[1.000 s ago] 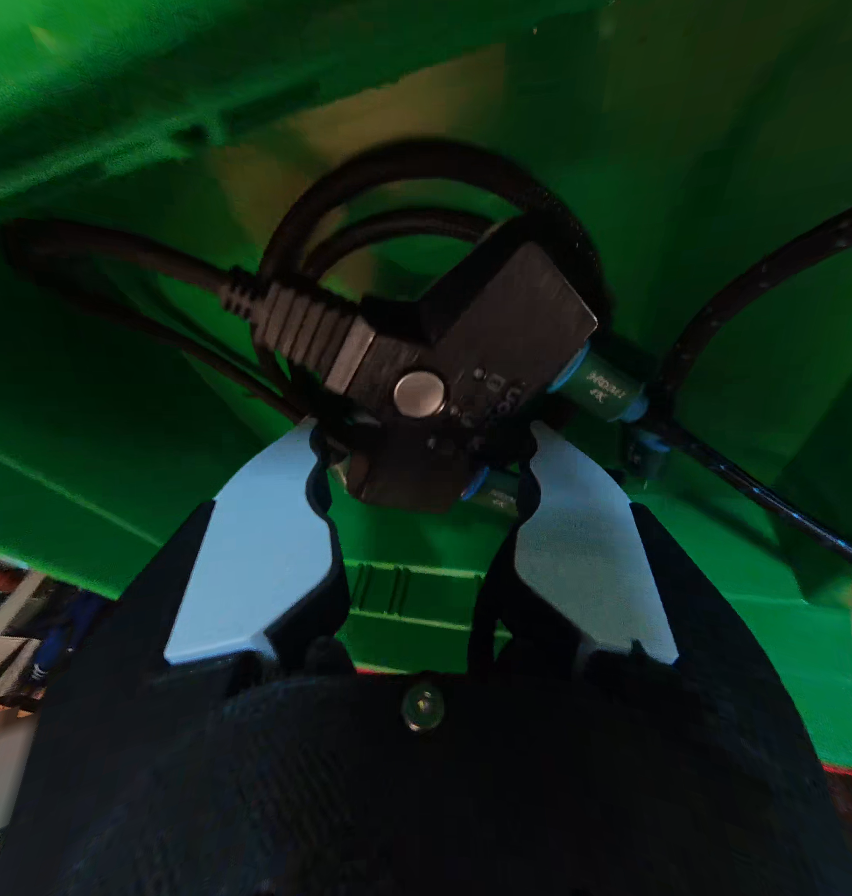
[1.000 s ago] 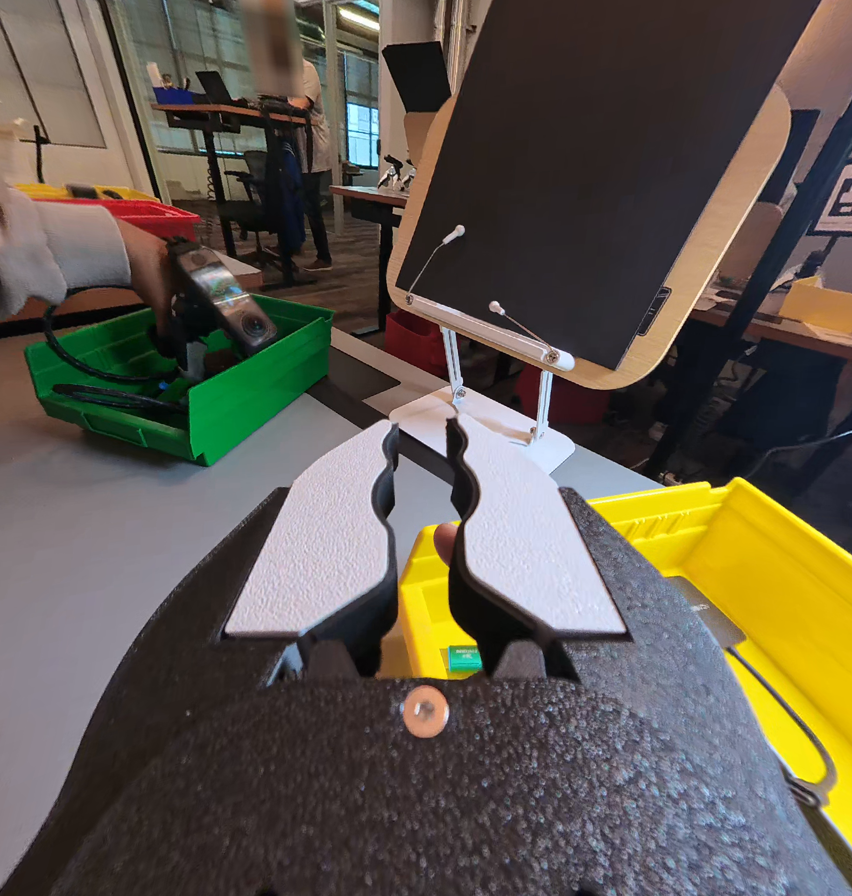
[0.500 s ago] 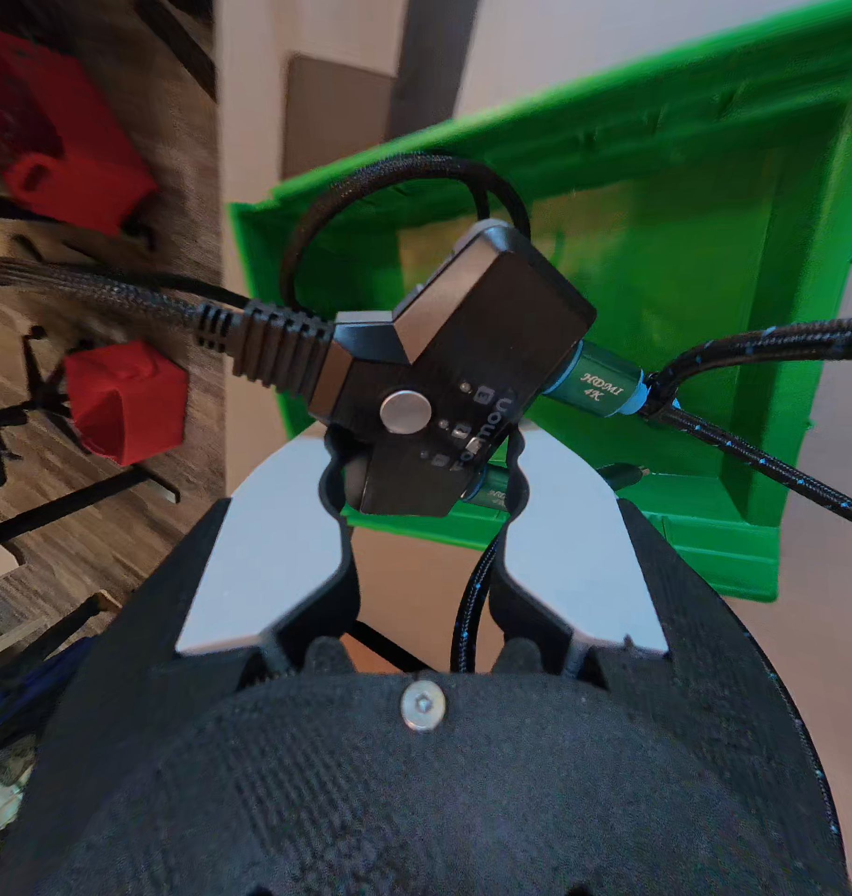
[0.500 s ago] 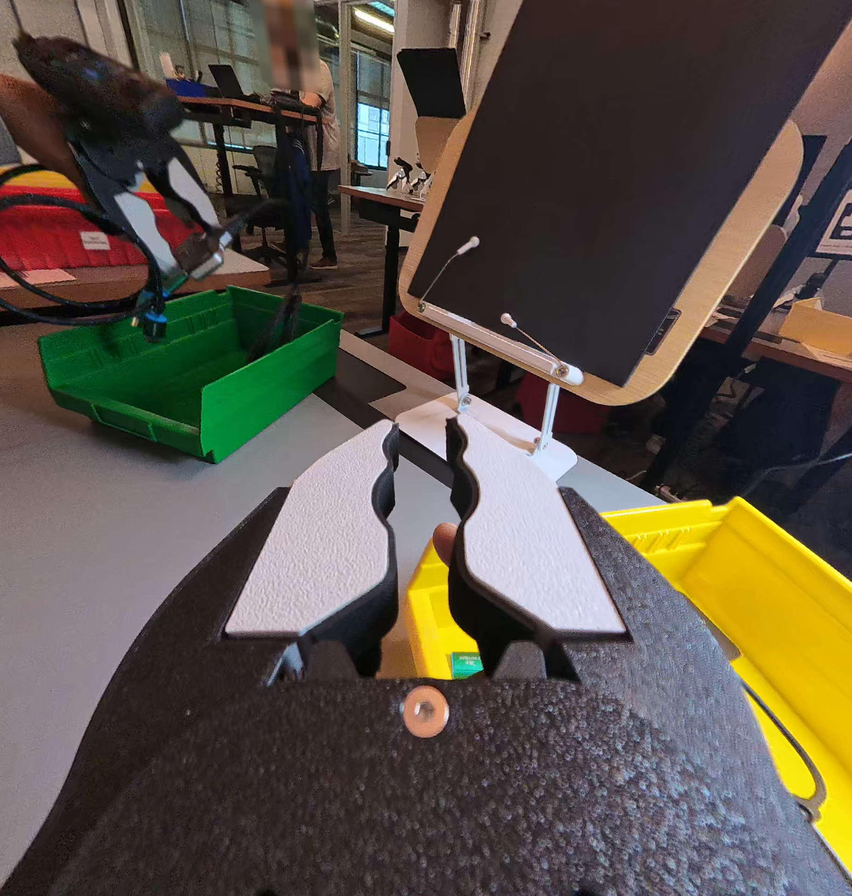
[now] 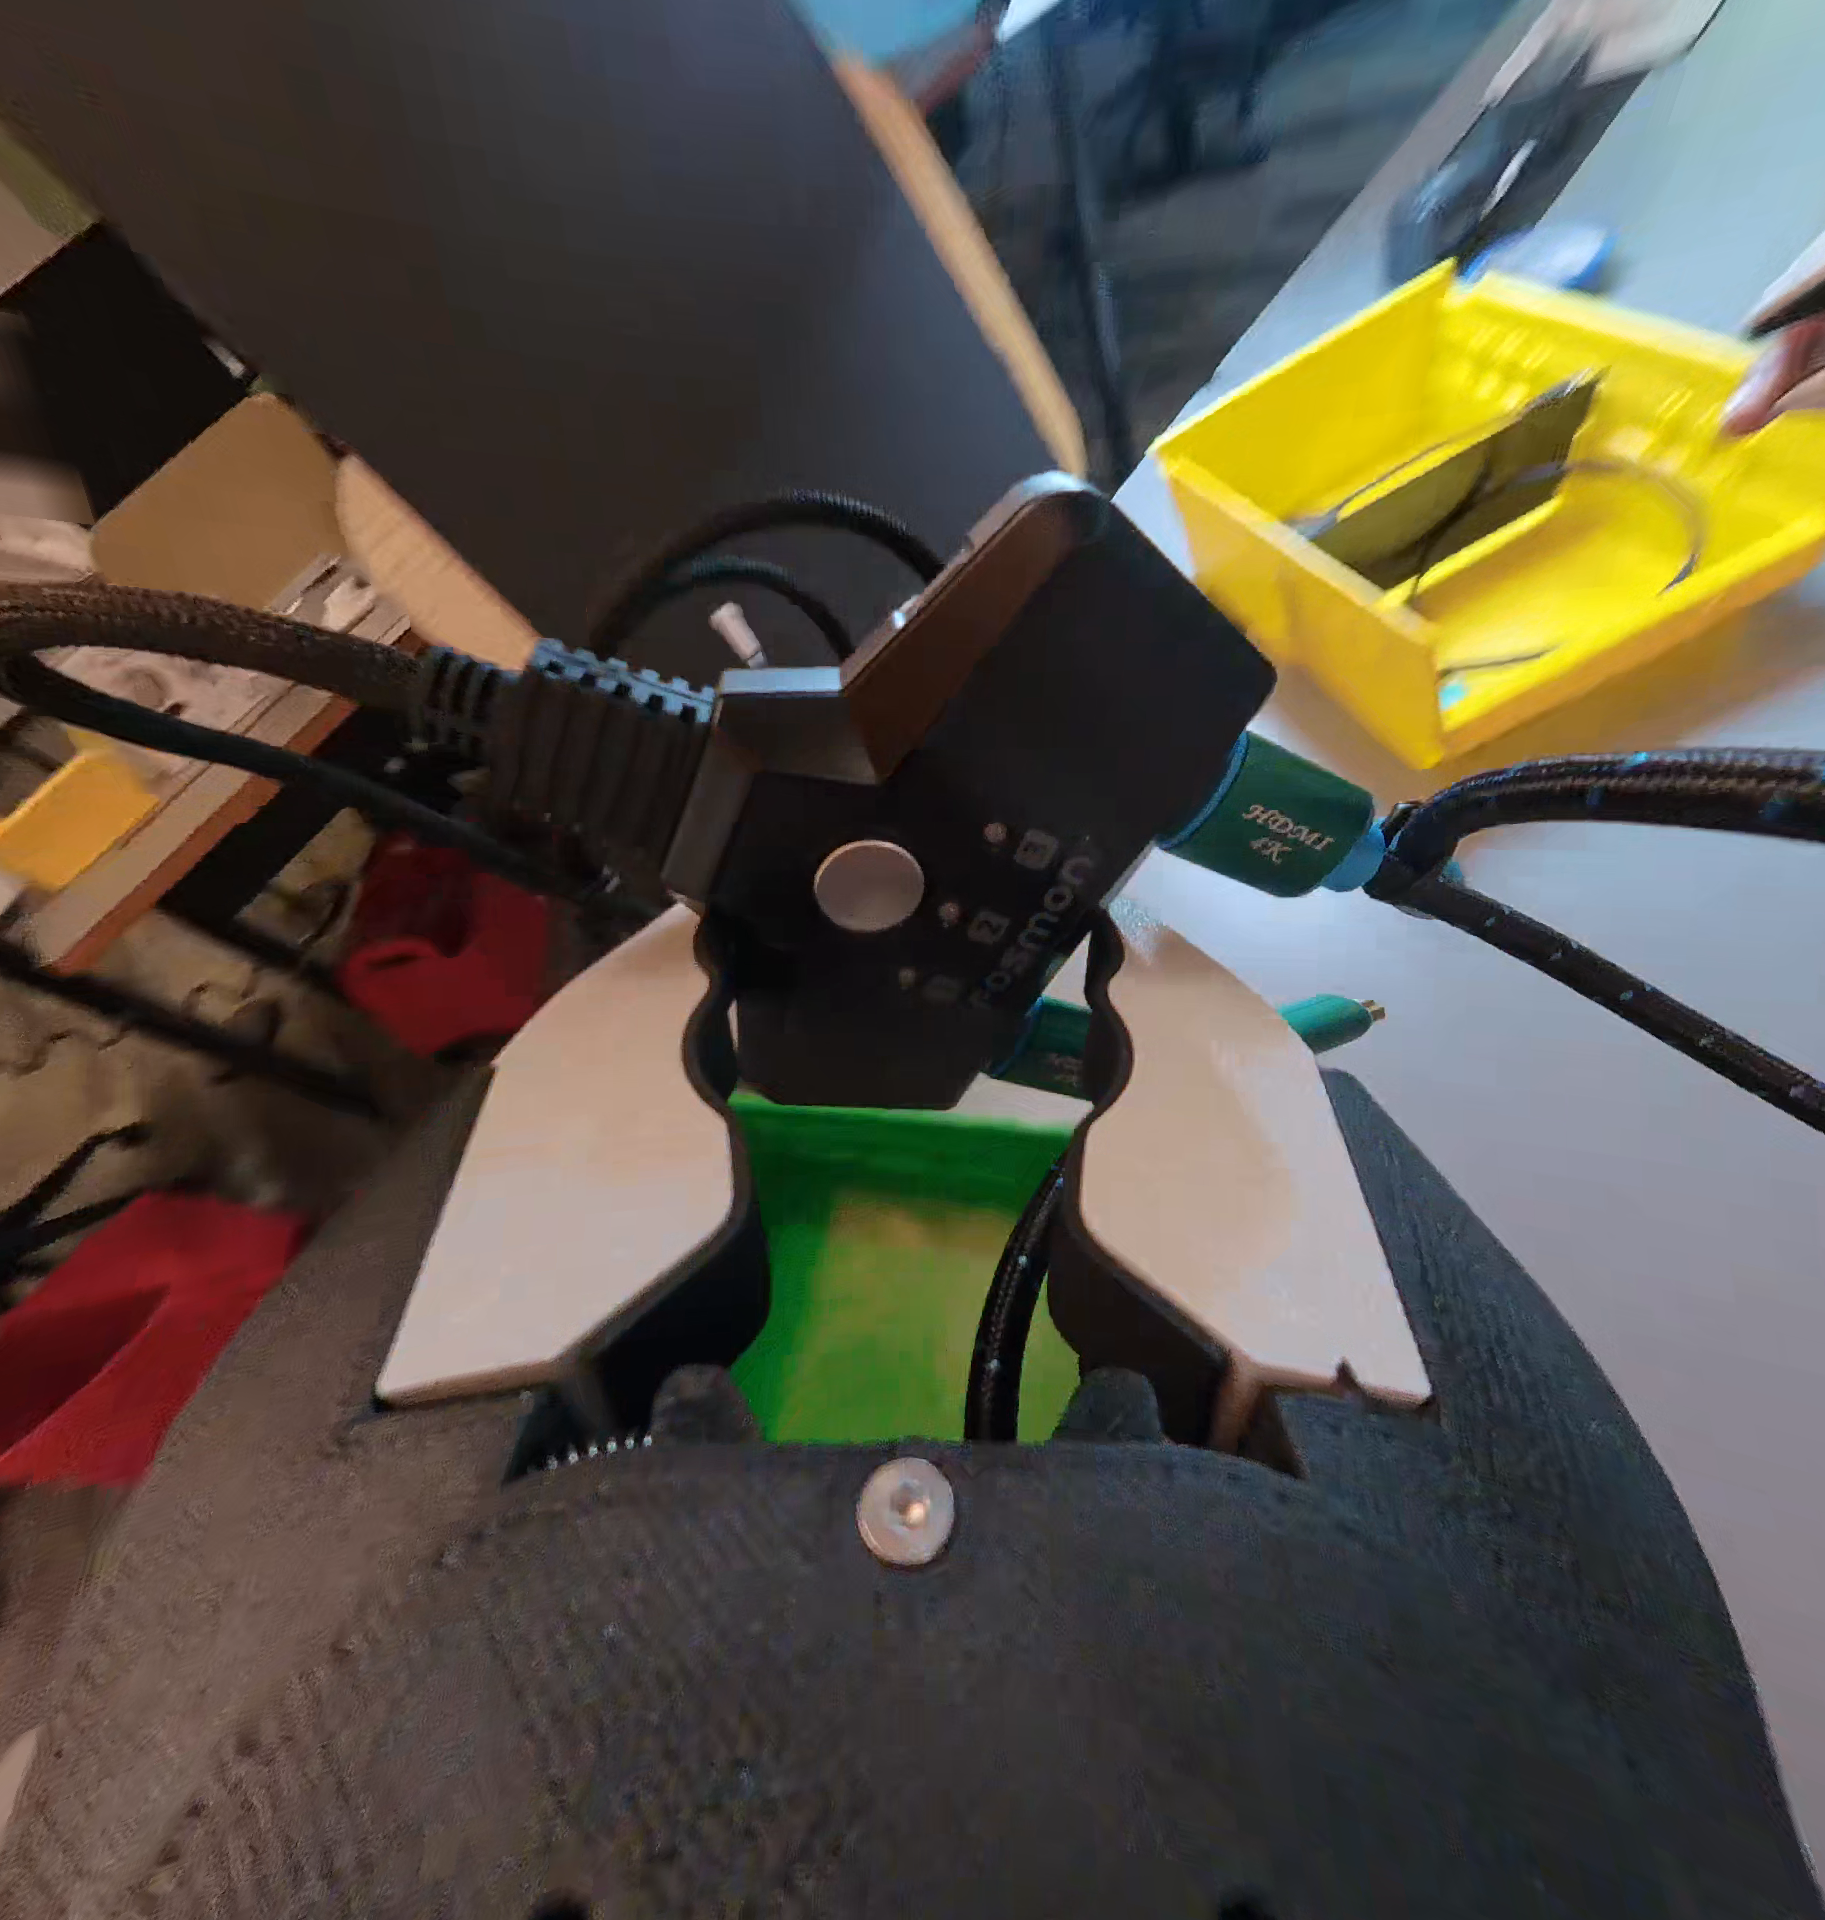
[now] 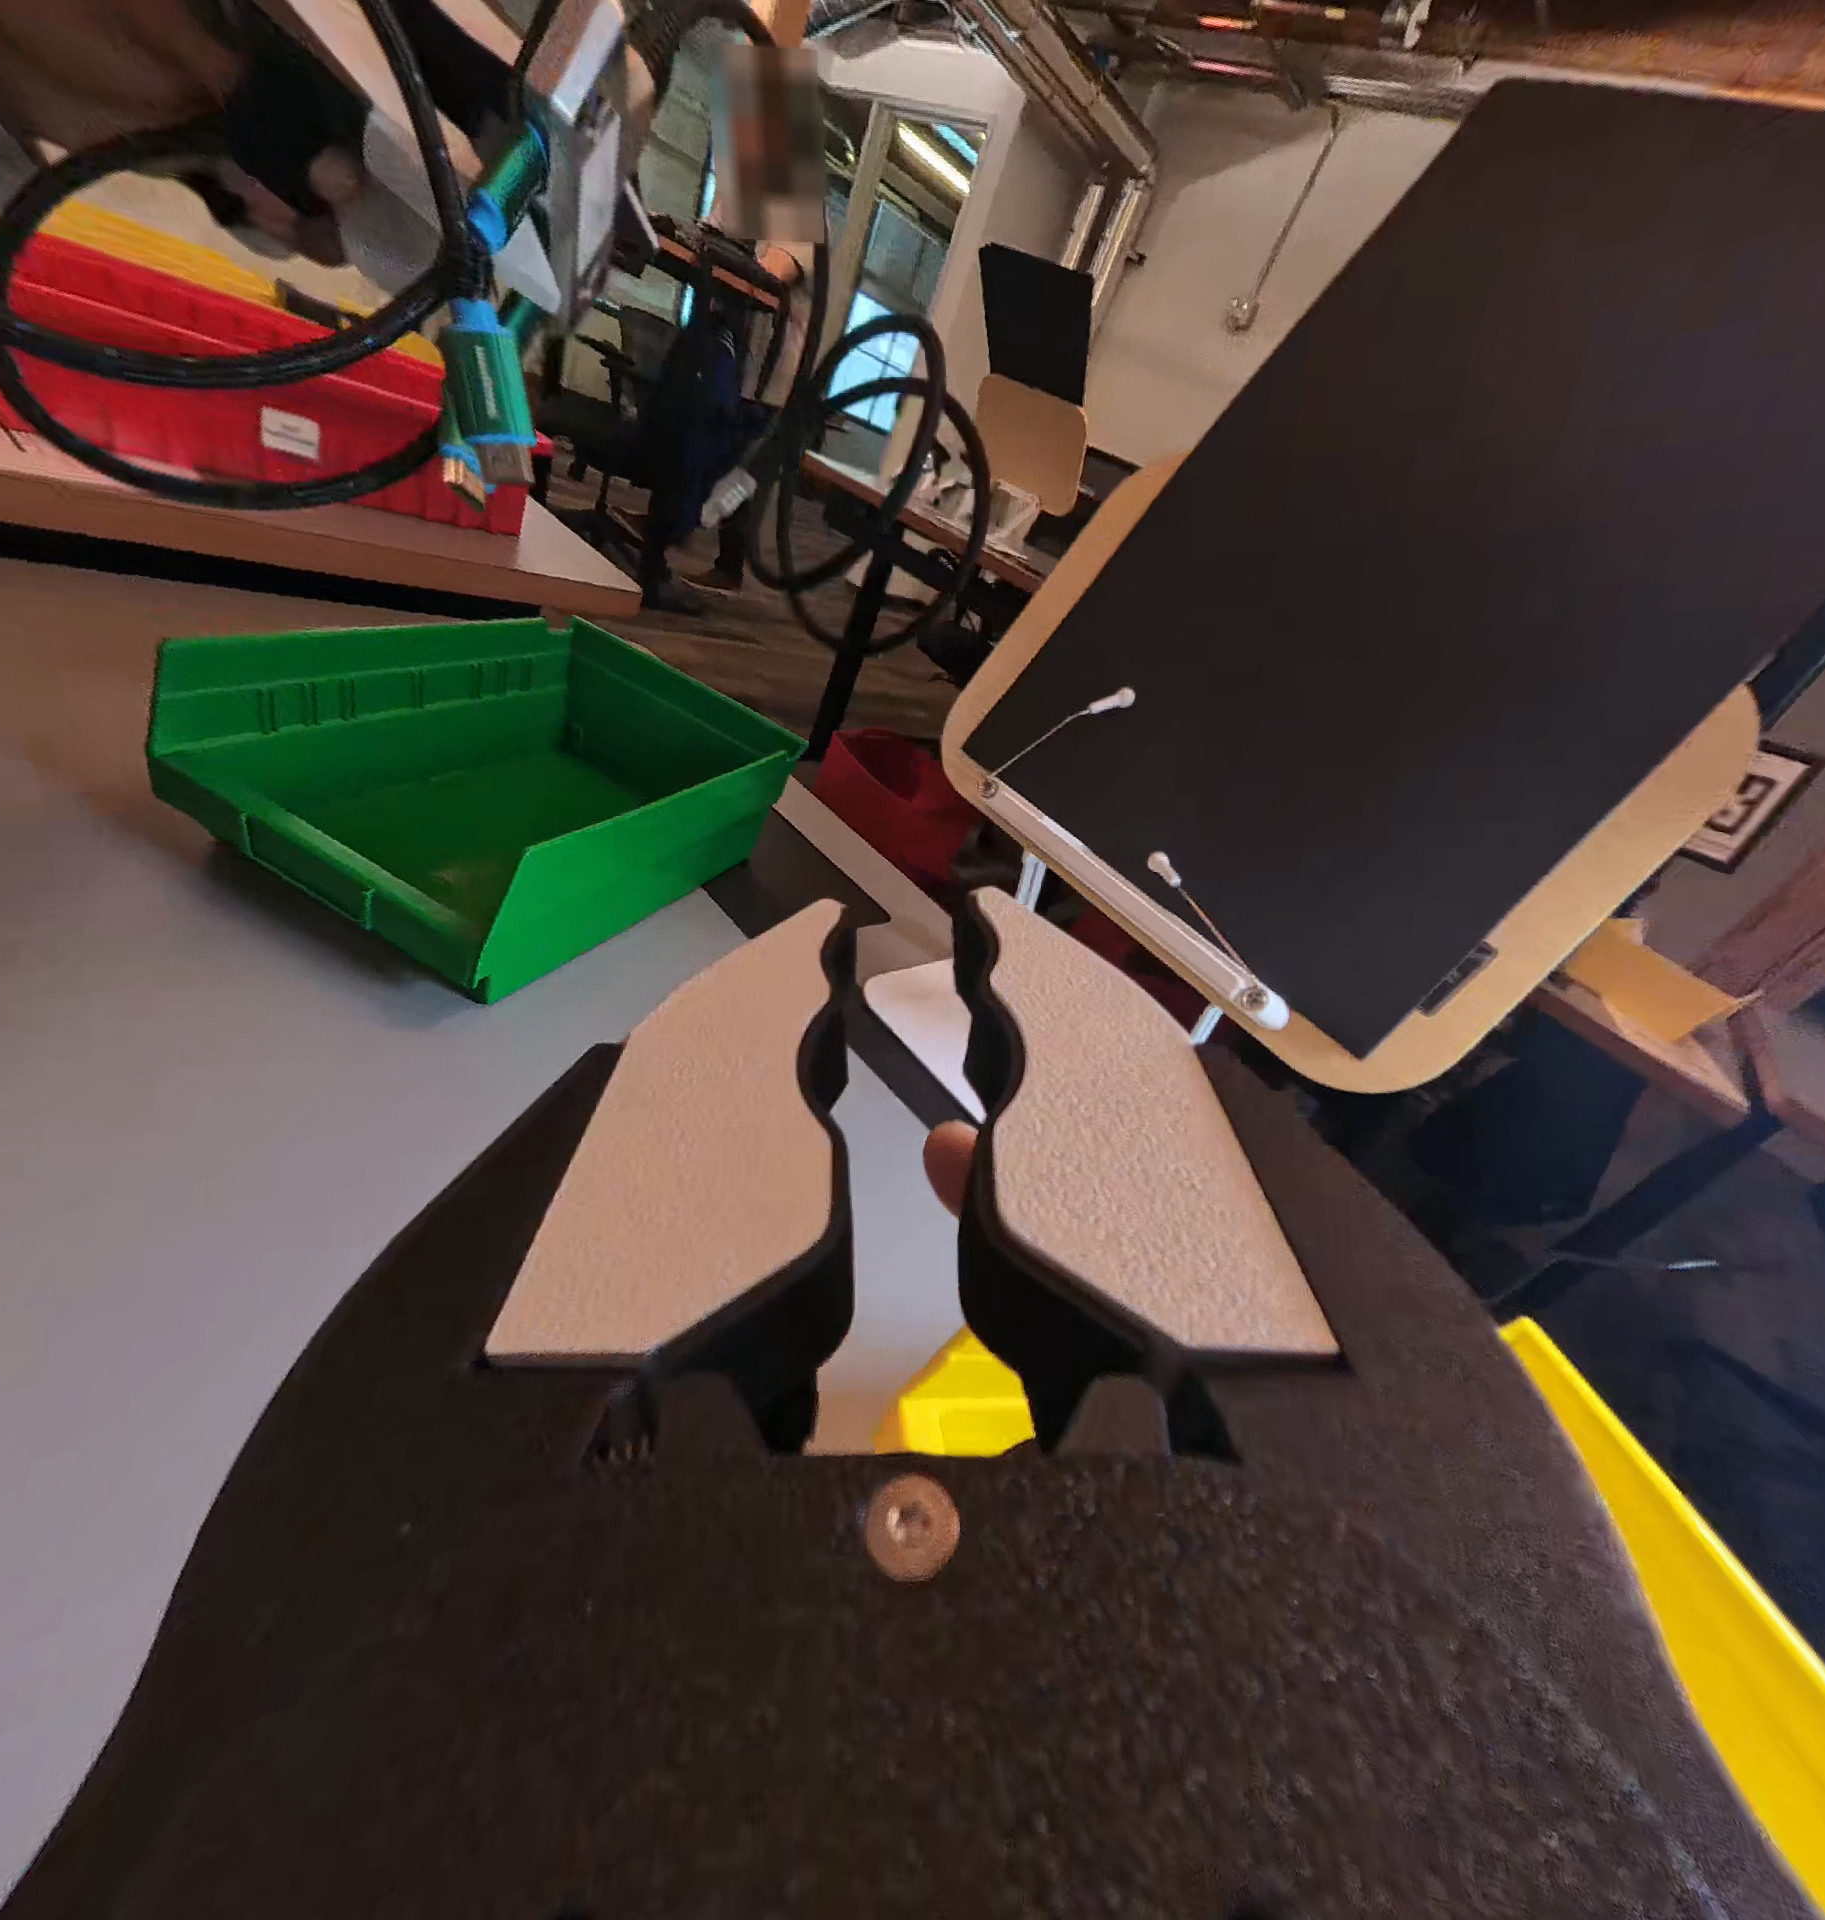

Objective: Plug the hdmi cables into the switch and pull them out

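Clamping the switch [image 5: 975, 821] at twelve o'clock, left gripper [image 5: 903, 997] pinching its lower end, lifted clear, likely for plug access. Counting two green plugs seated, one green plug [image 5: 1329, 1020] dangling free at three o'clock. Right gripper [image 6: 903, 935] slightly parted, empty, waiting.

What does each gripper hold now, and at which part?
The left gripper holds the black switch by its lower end, near the round button. The right gripper holds nothing.

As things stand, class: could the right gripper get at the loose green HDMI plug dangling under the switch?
Probably yes: the right gripper is open and empty, and the loose plug hangs in open air, clear of the green bin.
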A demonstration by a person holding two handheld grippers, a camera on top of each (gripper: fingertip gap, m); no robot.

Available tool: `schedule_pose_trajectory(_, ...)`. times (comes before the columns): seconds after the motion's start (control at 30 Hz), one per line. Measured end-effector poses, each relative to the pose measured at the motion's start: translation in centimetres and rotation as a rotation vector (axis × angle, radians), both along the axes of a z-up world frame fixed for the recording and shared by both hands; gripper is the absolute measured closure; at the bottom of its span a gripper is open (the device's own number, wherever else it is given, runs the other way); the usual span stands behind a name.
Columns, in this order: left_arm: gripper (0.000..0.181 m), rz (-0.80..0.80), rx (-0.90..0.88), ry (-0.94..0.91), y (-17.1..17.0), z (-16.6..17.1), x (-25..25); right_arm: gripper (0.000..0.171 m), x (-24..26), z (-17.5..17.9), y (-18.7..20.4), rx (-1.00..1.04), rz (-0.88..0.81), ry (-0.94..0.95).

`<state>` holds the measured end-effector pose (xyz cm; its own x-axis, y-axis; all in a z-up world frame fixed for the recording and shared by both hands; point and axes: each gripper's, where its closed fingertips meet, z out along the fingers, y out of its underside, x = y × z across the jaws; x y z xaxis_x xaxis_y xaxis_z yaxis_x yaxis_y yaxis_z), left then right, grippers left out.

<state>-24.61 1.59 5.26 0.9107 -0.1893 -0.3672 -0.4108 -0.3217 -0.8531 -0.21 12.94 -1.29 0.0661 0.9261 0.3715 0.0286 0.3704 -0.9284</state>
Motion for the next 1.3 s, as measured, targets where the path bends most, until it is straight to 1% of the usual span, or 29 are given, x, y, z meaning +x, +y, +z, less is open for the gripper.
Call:
schedule_pose_trajectory(0.07, 0.115, -0.025, 0.044, -0.059, 1.2, -1.3, 2.7, 0.152, -0.1, 0.4, -0.6, 0.010, -0.029, -0.019)
schedule_pose_trajectory(0.2, 0.115, -0.071, 0.132, -0.184, 4.2, -4.6, 8.3, 0.149, 0.1, 2.8, -3.2, -0.124, 0.050, 0.048)
schedule_pose_trajectory(0.27, 0.115, -0.084, 0.163, -0.277, 5.7, -6.0, 10.6, 0.147, 0.3, 3.2, -3.9, -0.129, 0.071, 0.062)
schedule_pose_trajectory(0.33, 0.115, -0.096, 0.176, -0.393, 7.1, -7.2, 12.3, 0.143, 0.1, 2.6, -4.1, -0.103, 0.071, 0.030)
schedule_pose_trajectory(0.43, 0.115, -0.085, 0.149, -0.529, 8.7, -9.2, 13.4, 0.129, -0.6, 0.4, -4.2, -0.087, 0.093, -0.079)
schedule_pose_trajectory(0.5, 0.115, -0.049, 0.108, -0.531, 9.3, -10.9, 13.4, 0.117, -1.3, -1.5, -4.3, -0.079, 0.092, -0.168)
schedule_pose_trajectory(0.57, 0.115, -0.017, 0.074, -0.473, 9.3, -12.4, 13.4, 0.110, -2.1, -3.1, -5.0, -0.087, 0.115, -0.241)
schedule_pose_trajectory(0.63, 0.115, 0.013, 0.045, -0.377, 9.4, -13.6, 13.5, 0.110, -2.9, -4.5, -5.4, -0.098, 0.110, -0.290)
schedule_pose_trajectory(0.7, 0.115, 0.023, 0.023, -0.301, 9.4, -14.1, 14.2, 0.117, -3.7, -6.1, -4.7, -0.046, 0.043, -0.330)
schedule_pose_trajectory(0.77, 0.115, 0.029, 0.005, -0.237, 9.4, -14.3, 15.0, 0.139, -4.2, -6.8, -3.5, 0.047, -0.038, -0.309)
schedule_pose_trajectory(0.8, 0.115, 0.042, 0.003, -0.193, 9.3, -14.3, 15.3, 0.143, -4.3, -6.9, -3.4, 0.094, -0.049, -0.293)
schedule_pose_trajectory(0.83, 0.115, 0.063, 0.017, -0.150, 9.3, -14.0, 15.2, 0.154, -4.3, -7.1, -3.2, 0.126, -0.060, -0.296)
schedule_pose_trajectory(0.9, 0.120, 0.050, 0.045, -0.119, 8.9, -13.1, 15.4, 0.155, -4.1, -6.9, -2.2, 0.180, -0.114, -0.278)
schedule_pose_trajectory(0.93, 0.120, 0.026, 0.050, -0.123, 8.6, -12.6, 15.8, 0.156, -4.0, -6.8, -2.1, 0.148, -0.096, -0.263)
schedule_pose_trajectory(1.07, 0.115, -0.082, 0.122, -0.072, 7.6, -10.4, 17.3, 0.159, -3.1, -5.0, -3.0, -0.109, 0.101, -0.173)
schedule_pose_trajectory(1.2, 0.113, -0.236, 0.195, -0.059, 6.0, -8.1, 19.2, 0.161, -1.8, -2.7, -4.0, -0.235, 0.253, -0.077)
schedule_pose_trajectory(1.3, 0.111, -0.334, 0.286, 0.017, 4.2, -5.9, 20.3, 0.161, -0.7, -0.6, -4.7, -0.323, 0.355, -0.012)
